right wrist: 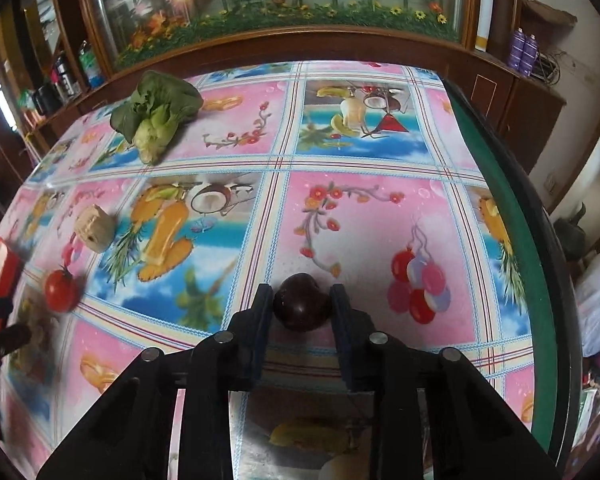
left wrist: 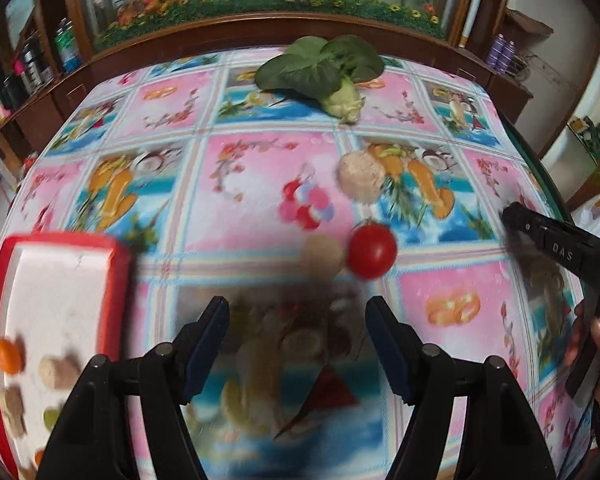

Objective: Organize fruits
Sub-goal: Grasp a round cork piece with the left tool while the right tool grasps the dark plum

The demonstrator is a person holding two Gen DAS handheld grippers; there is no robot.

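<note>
Right claw (right wrist: 302, 304): tilted steeply down toward the surface (right wrist: 340, 216), jaws narrow and clamped on a dark plum (right wrist: 303, 308), one pad pressing on each side of it.
Plum: low over the pink panel of the printed cloth, just left of the balloon print; whether it touches the cloth cannot be told, since its underside is hidden by the jaws.
Left claw (left wrist: 296, 316): also angled downward, jaws standing wide with nothing between them, only blurred cloth below.
Tomato (left wrist: 372, 253): red, on the cloth just ahead of the left claw's right finger, apart from it.
Tan lump (left wrist: 360, 176): farther back on the cloth, beyond the tomato; its kind is hard to make out.
Leafy green (left wrist: 324, 68): lying near the far edge of the surface.
Red tray (left wrist: 116, 280): at the left, white inside, holding an orange piece (left wrist: 8, 355) and several small pale pieces, all smeared by blur and partly cut off by the picture's edge and the left claw.
Person's hand (left wrist: 592, 340): at the right edge of the left view, mostly cut off, gripping the right claw's handle.
</note>
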